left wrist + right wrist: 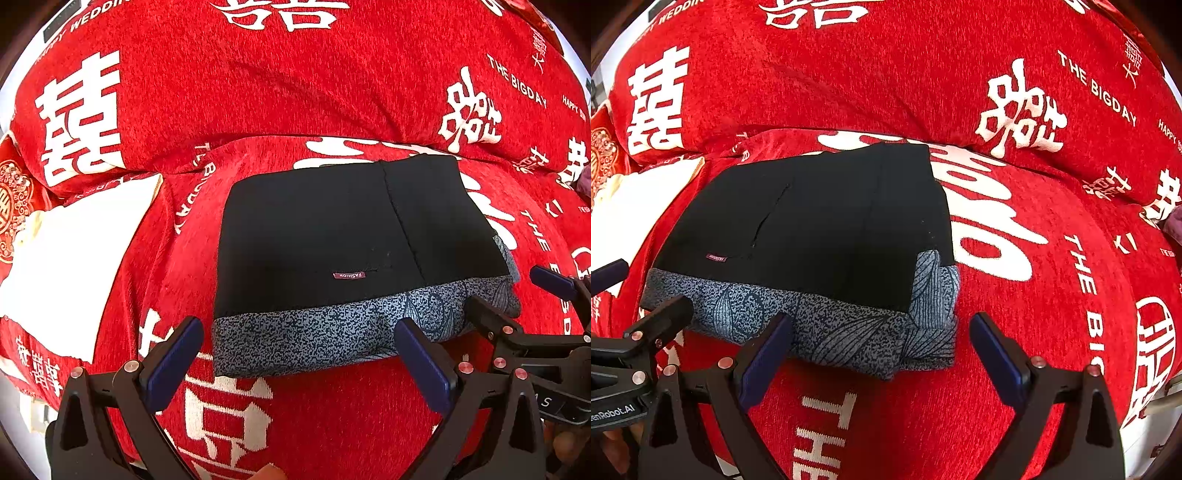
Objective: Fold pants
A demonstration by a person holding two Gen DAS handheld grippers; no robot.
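- Home, prob. living rm or bedroom: soft cushioned seat w/ backrest, sofa-like.
- Red chenille cover (295,92) over it, white double-happiness chars + "HAPPY WEDDING", "THE BIG DAY", i.e. wedding decor.
- White cloth (74,266) lying at left; red-gold embroidered cushion (11,206) at far left edge.
- Folded pants (332,240) on seat, household laundry.
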